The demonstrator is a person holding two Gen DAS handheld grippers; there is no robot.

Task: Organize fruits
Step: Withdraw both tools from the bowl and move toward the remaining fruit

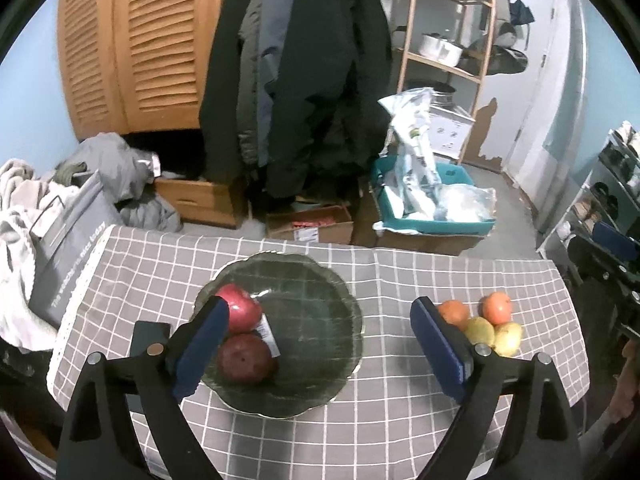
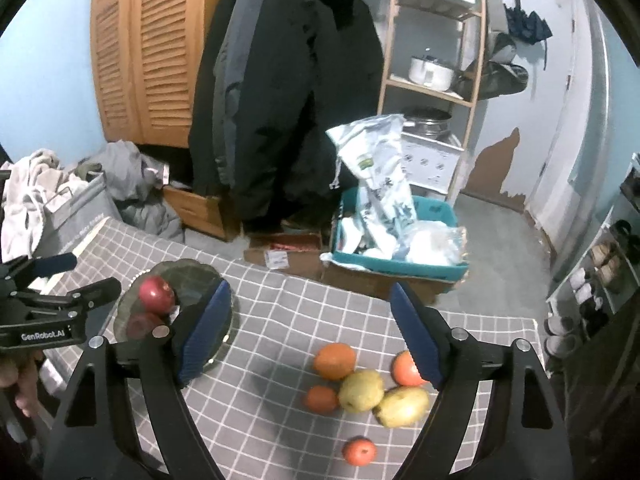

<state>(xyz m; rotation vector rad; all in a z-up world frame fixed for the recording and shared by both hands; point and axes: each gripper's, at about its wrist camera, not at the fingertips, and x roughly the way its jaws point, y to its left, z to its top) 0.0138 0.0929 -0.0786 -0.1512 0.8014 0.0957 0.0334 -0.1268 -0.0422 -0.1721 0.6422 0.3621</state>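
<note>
Left wrist view first: the left gripper [image 1: 318, 344] hangs over the dark glass bowl [image 1: 320, 280] with its jaws spread wide and nothing between the pads. Two red apples [image 1: 244, 332] already sit in the bowl's left half, just past the left pad. So I'd say we're between picks: reds are sorted, the rest still waits on the checked worktop [image 1: 380, 432].

Right wrist view: the right gripper [image 2: 310, 332] is also spread and empty, tilted down at the loose pile. An orange [image 2: 335, 360], two yellow pears [image 2: 362, 390] and some smaller orange-red fruits [image 2: 359, 451] lie ahead and below, between the pads but well short of them. Next move is probably dropping onto one piece, and the orange looks easiest since it's at the pile's edge.
</note>
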